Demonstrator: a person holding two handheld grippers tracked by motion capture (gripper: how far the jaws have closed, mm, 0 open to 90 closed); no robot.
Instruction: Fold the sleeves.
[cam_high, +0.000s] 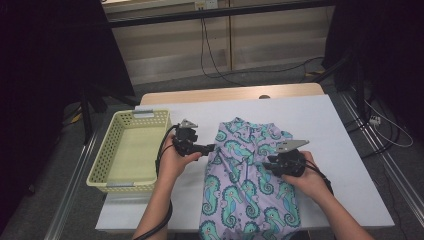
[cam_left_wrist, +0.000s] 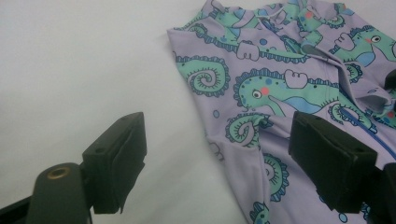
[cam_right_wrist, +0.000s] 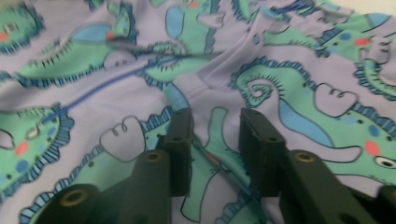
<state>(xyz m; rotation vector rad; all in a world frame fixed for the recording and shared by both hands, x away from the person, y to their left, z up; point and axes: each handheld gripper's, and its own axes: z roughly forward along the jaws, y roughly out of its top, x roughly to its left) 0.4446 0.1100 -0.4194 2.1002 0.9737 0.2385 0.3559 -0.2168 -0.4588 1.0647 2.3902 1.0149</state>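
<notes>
A lilac garment (cam_high: 248, 186) printed with teal seahorses lies spread on the white table (cam_high: 320, 117), running from the middle to the front edge. My left gripper (cam_high: 212, 148) is at the garment's left edge. In the left gripper view it (cam_left_wrist: 219, 156) stands wide open, with the garment (cam_left_wrist: 280, 70) edge and bare table between the jaws. My right gripper (cam_high: 265, 163) rests low on the middle of the cloth. In the right gripper view its (cam_right_wrist: 215, 144) jaws are only a narrow gap apart over the garment (cam_right_wrist: 303, 70), by a blue zip line (cam_right_wrist: 100, 88).
A pale yellow plastic basket (cam_high: 100, 172) stands on the table's left side, close to my left hand. Bare white tabletop lies behind and to the right of the garment. Cables trail on the floor beyond the table's far edge.
</notes>
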